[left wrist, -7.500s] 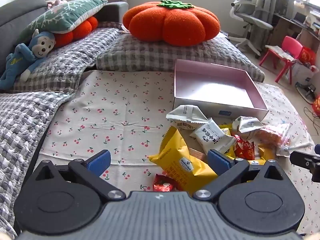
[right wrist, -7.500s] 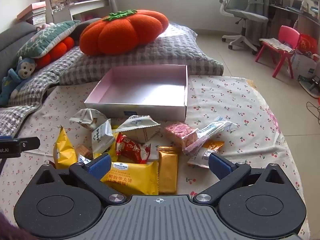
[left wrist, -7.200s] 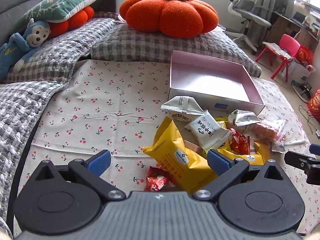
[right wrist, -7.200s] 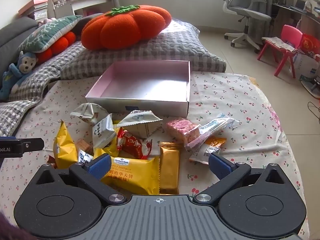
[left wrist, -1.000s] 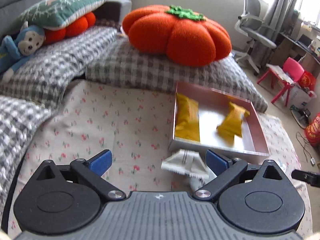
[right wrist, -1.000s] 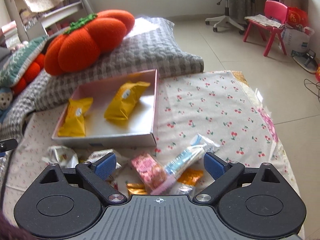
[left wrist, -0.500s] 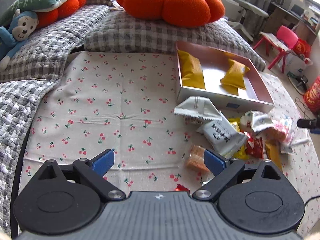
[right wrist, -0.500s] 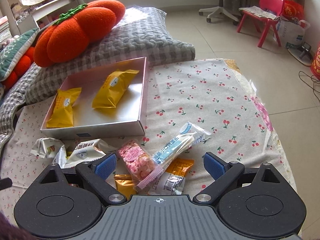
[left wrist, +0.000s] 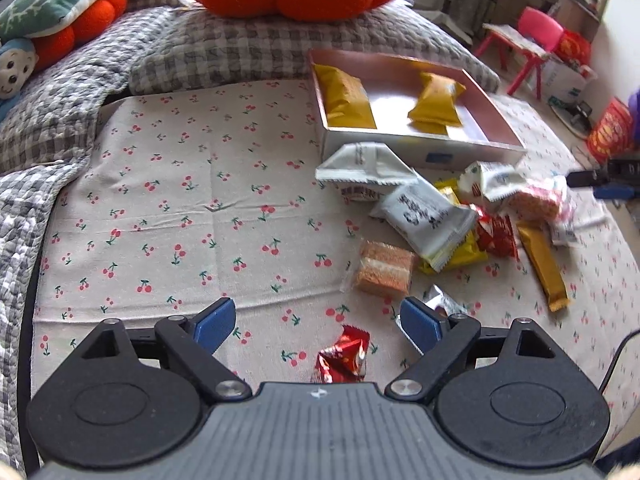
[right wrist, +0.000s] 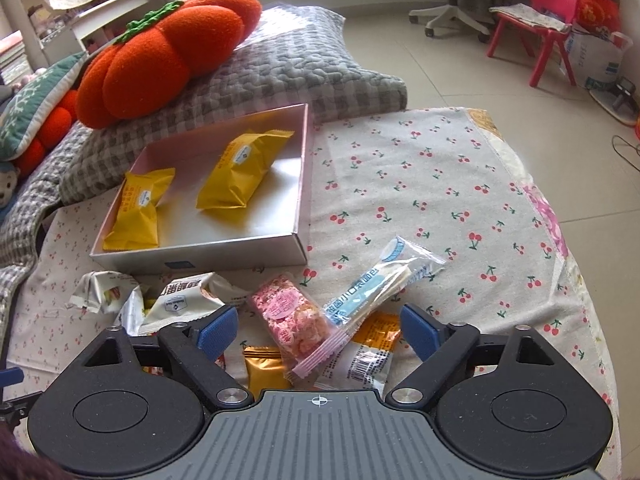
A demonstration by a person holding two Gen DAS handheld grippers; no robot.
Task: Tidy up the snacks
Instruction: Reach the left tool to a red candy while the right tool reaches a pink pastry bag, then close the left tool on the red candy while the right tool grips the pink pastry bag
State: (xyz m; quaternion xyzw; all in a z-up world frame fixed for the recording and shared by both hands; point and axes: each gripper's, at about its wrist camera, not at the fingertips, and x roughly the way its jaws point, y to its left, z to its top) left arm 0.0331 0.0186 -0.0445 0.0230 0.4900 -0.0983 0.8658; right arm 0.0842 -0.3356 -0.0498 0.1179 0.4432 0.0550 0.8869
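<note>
Since the start, two yellow foil snack packets (right wrist: pixel 243 171) had moved into the shallow pink cardboard box (right wrist: pixel 303 184). My left gripper (left wrist: pixel 318 322) hung wide, empty, over a small red foil candy (left wrist: pixel 342 356); my right gripper (right wrist: pixel 319 323) gaped over the pink puffed-rice bar (right wrist: pixel 292 316). The box lay beyond.

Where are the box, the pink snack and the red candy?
box (right wrist: pixel 236 250), right wrist view, on its front wall.
pink snack (right wrist: pixel 290 316), right wrist view, on the middle of the packet.
red candy (left wrist: pixel 344 356), left wrist view, on the wrapper's middle.
</note>
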